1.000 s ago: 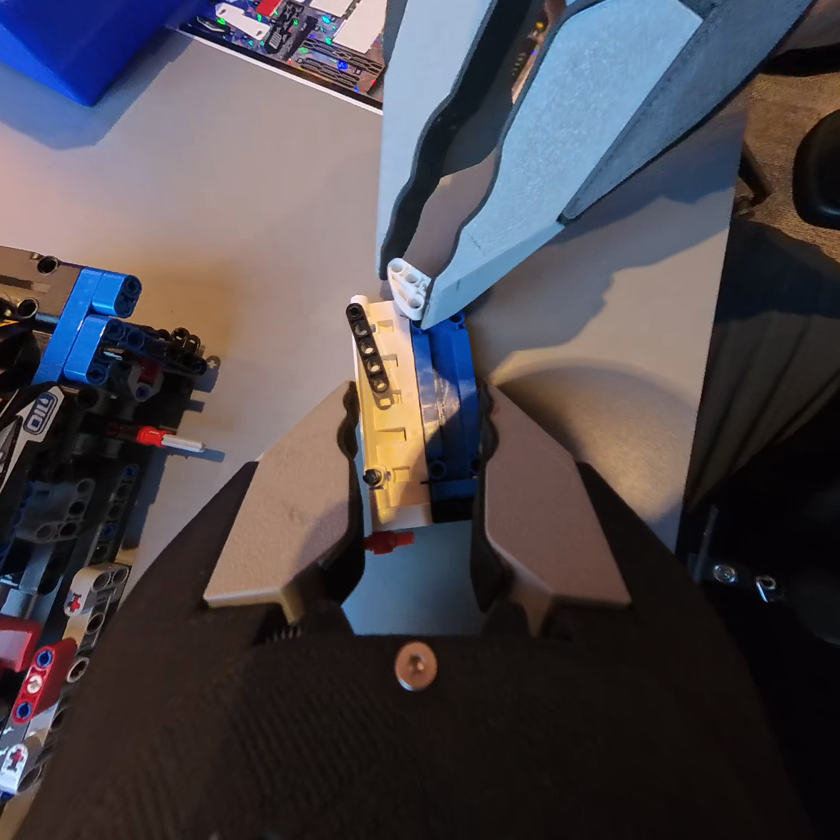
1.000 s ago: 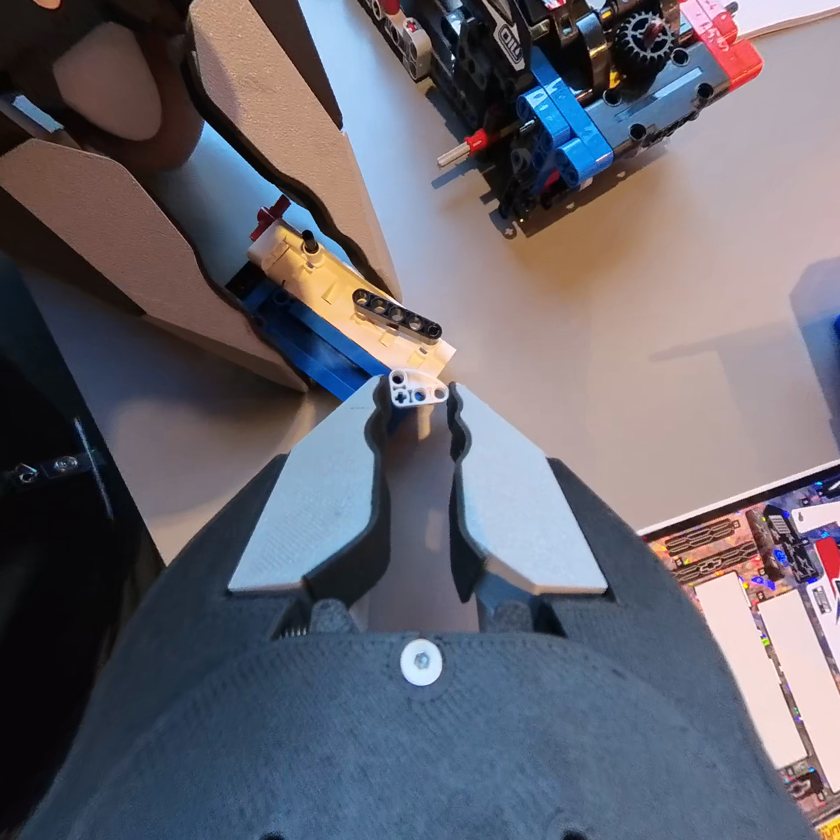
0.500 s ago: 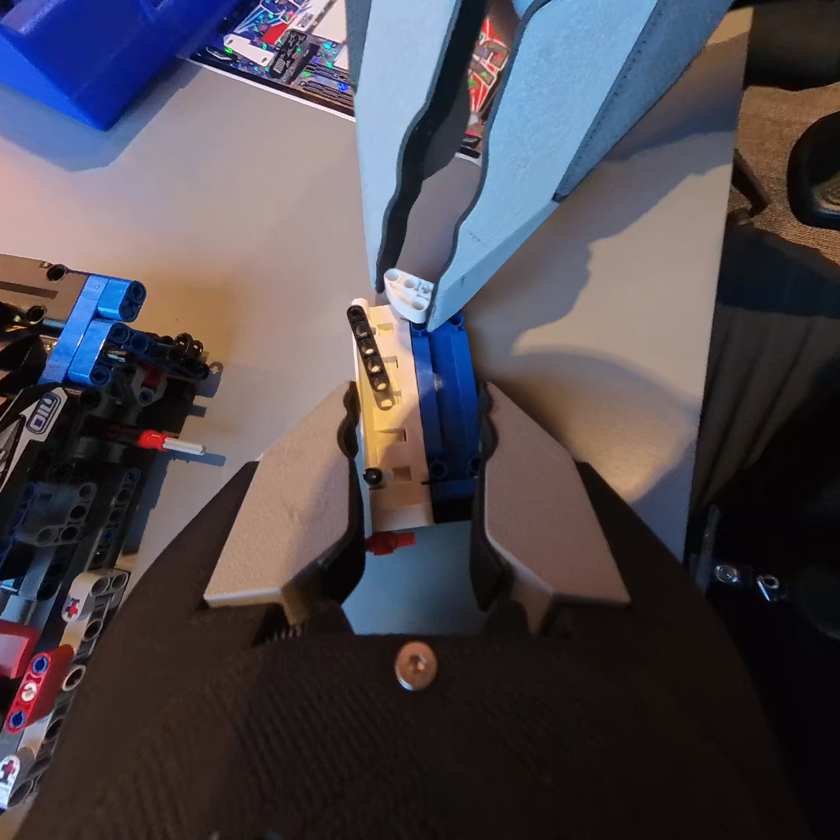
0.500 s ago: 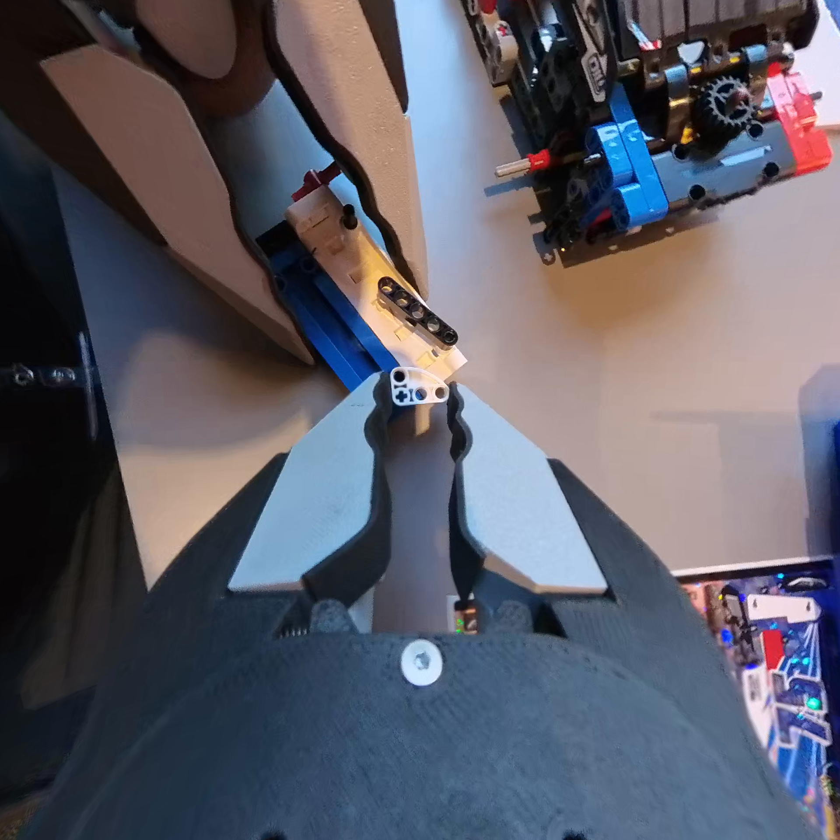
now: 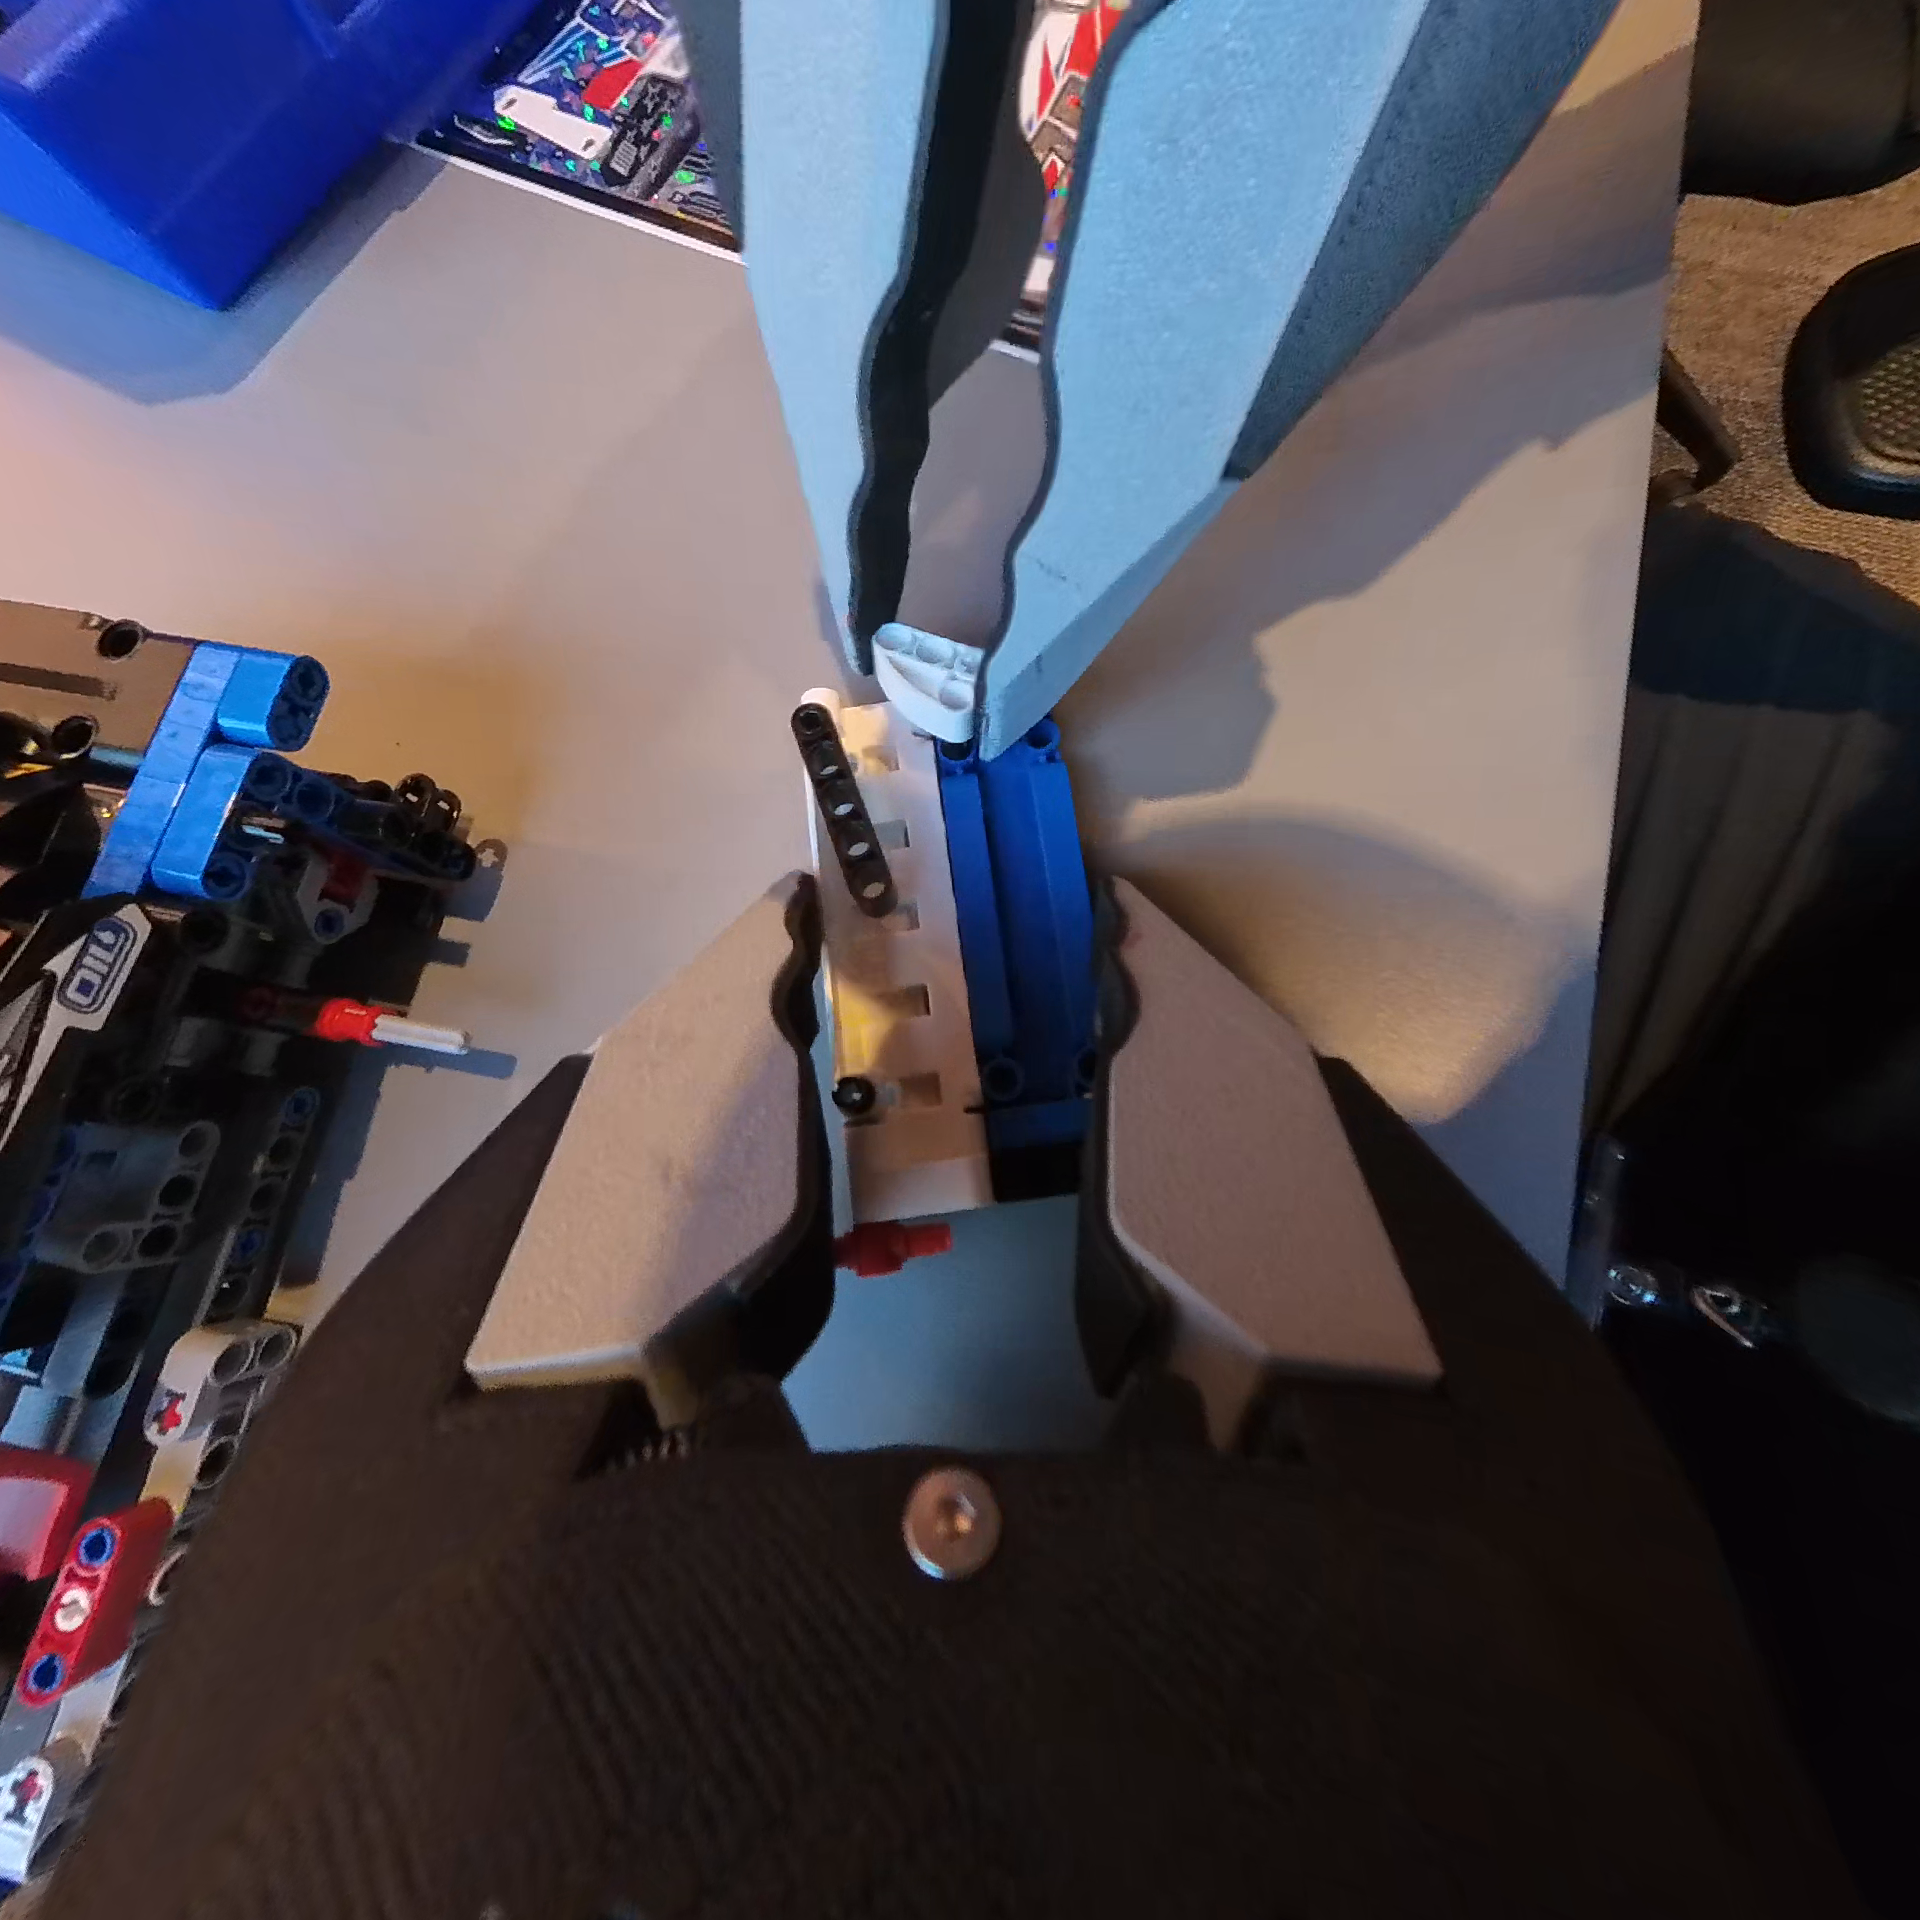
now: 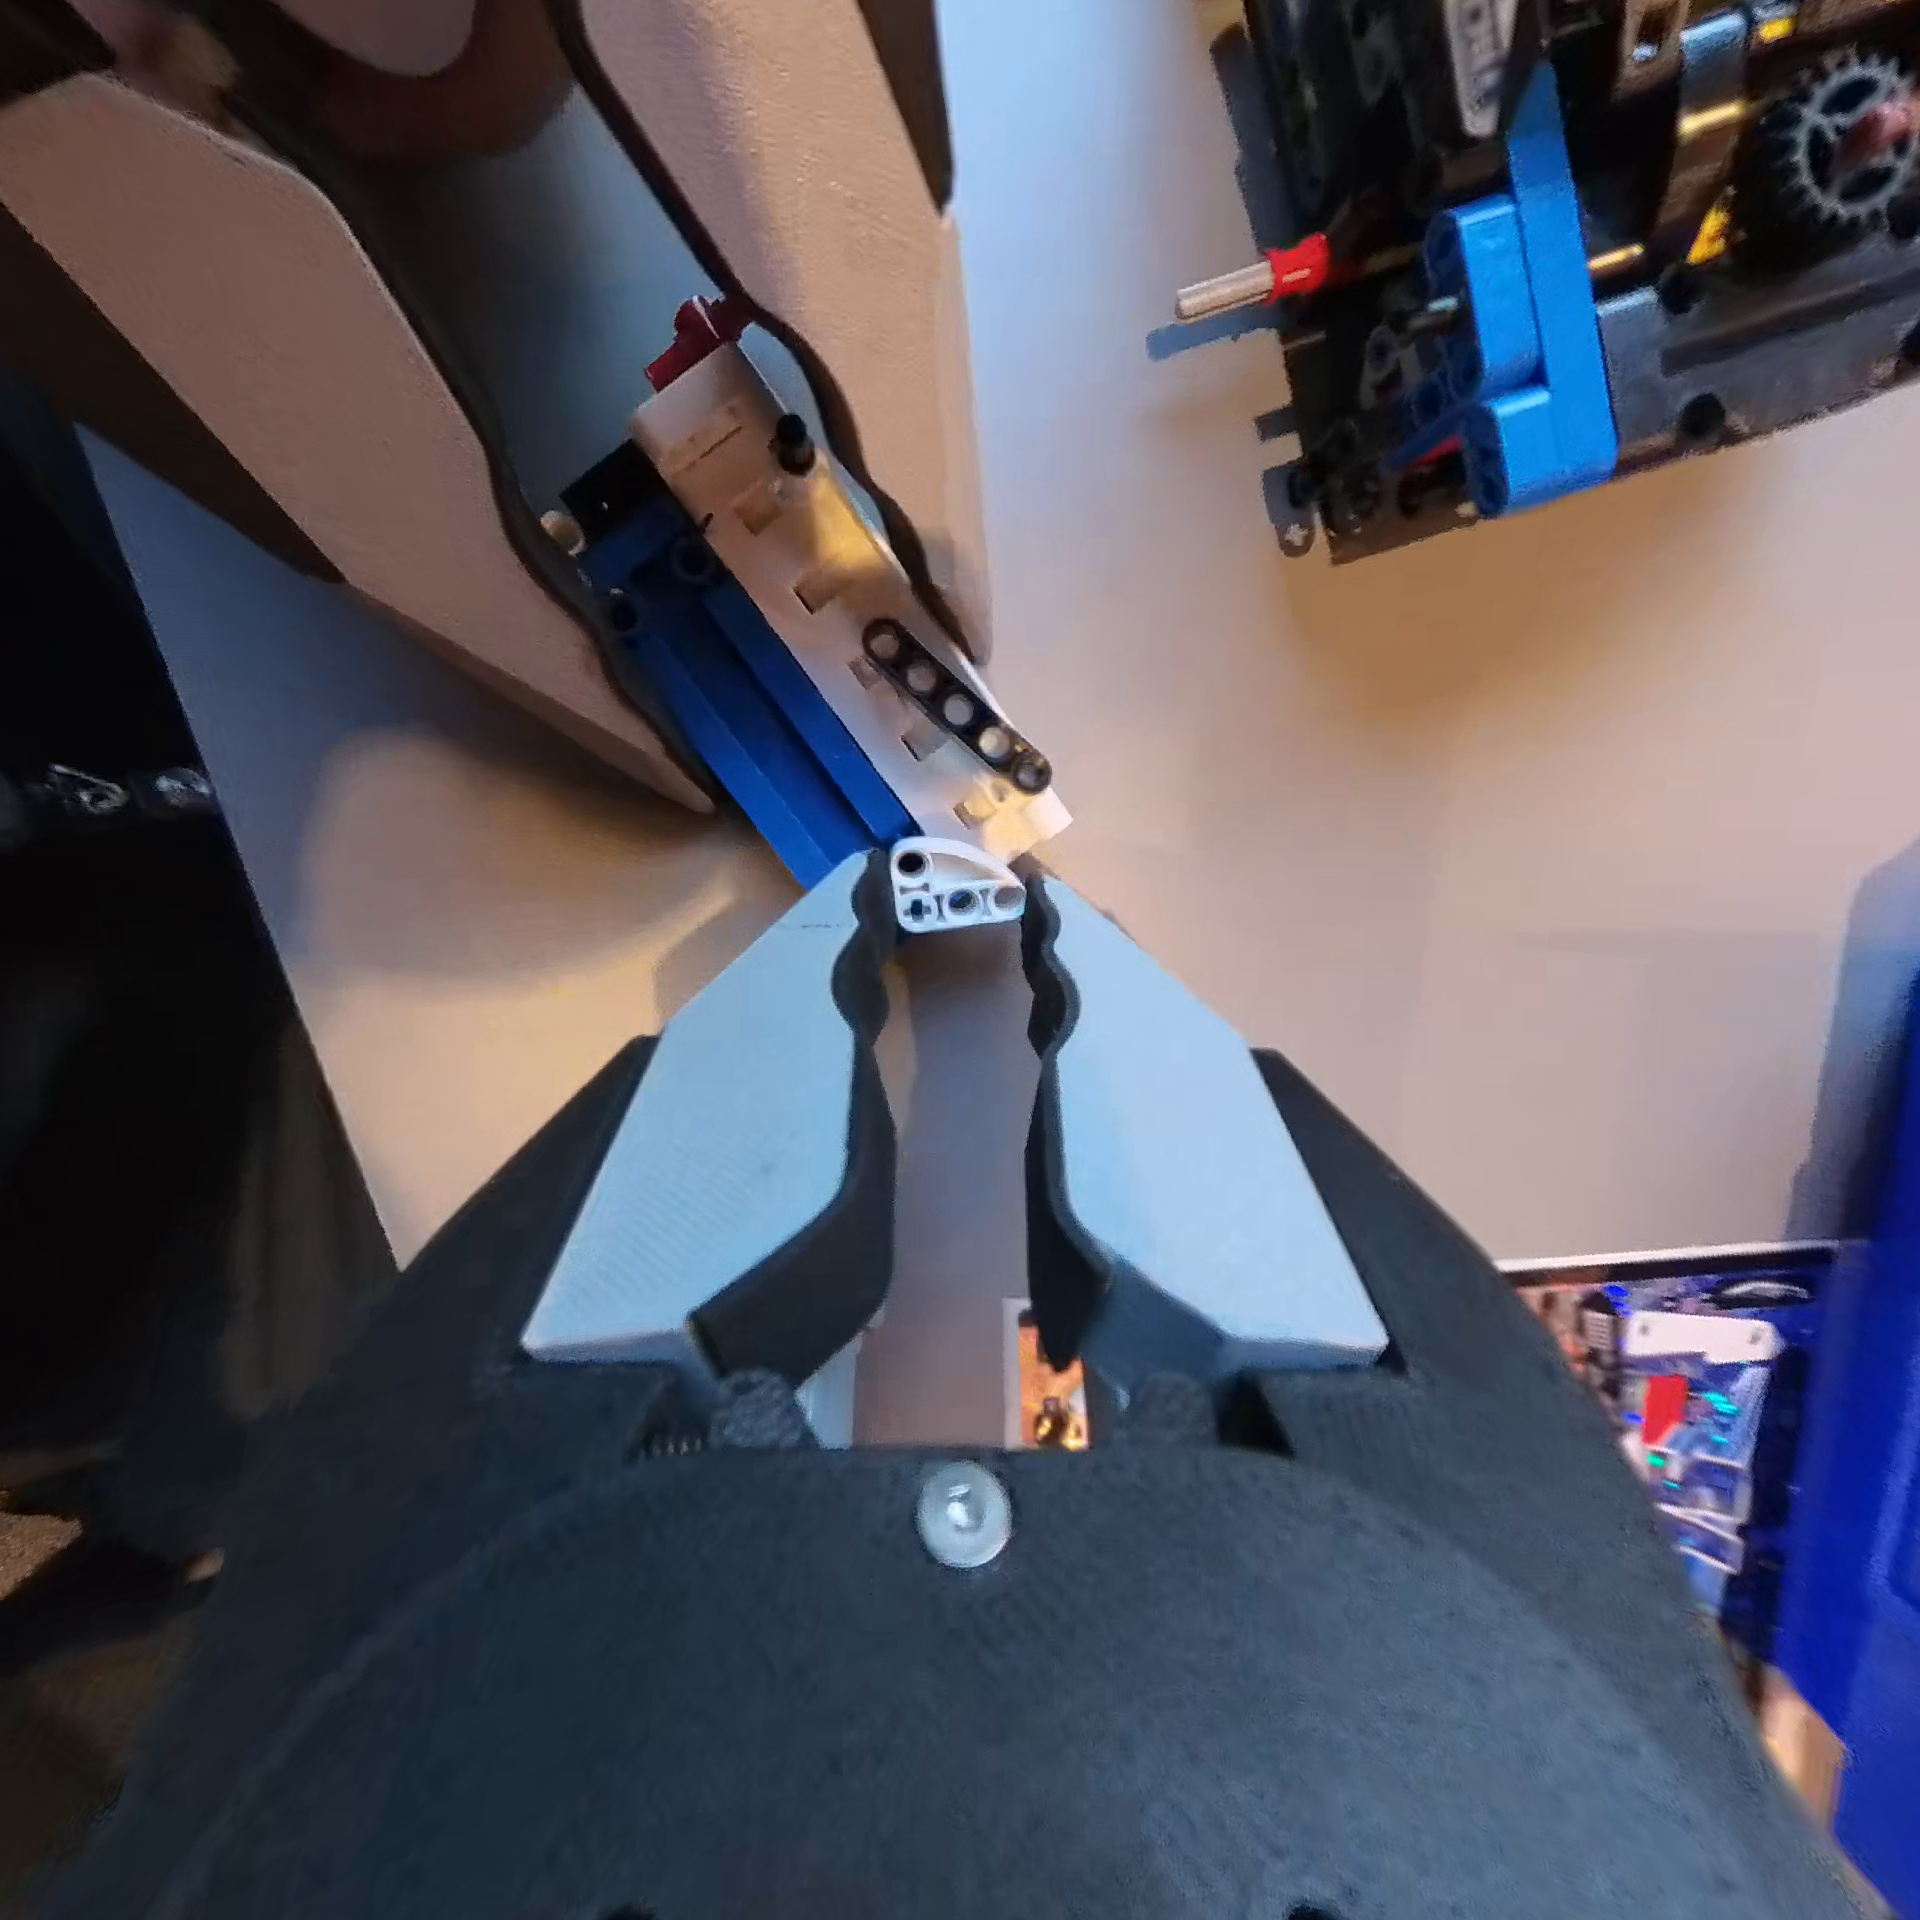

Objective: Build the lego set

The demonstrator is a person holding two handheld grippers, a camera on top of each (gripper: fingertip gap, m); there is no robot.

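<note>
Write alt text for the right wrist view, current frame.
The right tool pinches a small white lego connector at its tips, right at the near end of a blue and white lego subassembly with a black holed beam on top. The left tool clamps that subassembly from the far side, above a pale table; a larger lego model sits upper right.

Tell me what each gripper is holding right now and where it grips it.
Left gripper clamps the white-and-blue subassembly across its long sides, near the end with the red pin. Right gripper pinches a small white connector by its two ends, at its fingertips.
</note>
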